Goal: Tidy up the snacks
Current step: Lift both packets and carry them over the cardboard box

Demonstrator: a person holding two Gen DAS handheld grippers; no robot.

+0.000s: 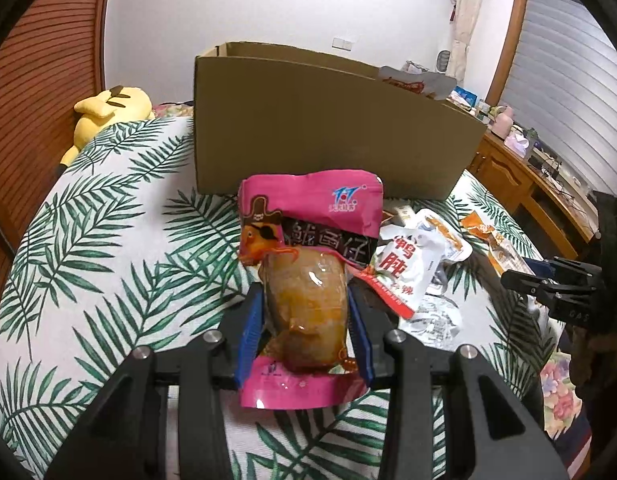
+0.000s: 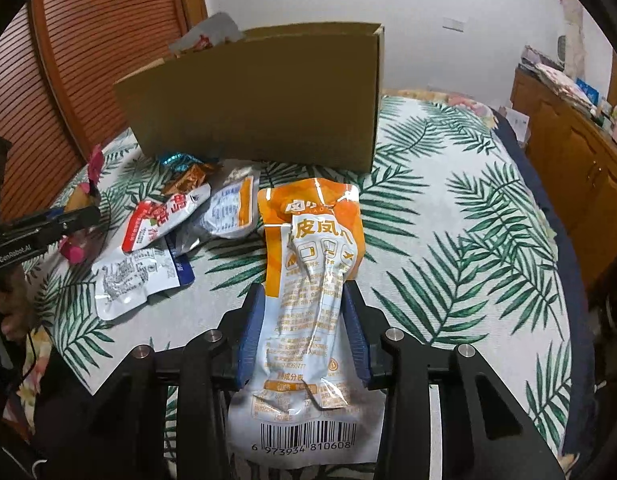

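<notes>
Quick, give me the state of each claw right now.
Left claw: closed on the pink snack packet.
Right claw: closed on the orange and white snack packet.

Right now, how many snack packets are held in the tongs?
2: a pink packet in the left tongs and an orange-and-white packet in the right tongs. More packets lie loose on the bed.

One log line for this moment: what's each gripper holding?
left gripper: shut on pink packet | right gripper: shut on orange packet | cardboard box: behind | loose packets: on bedspread
</notes>
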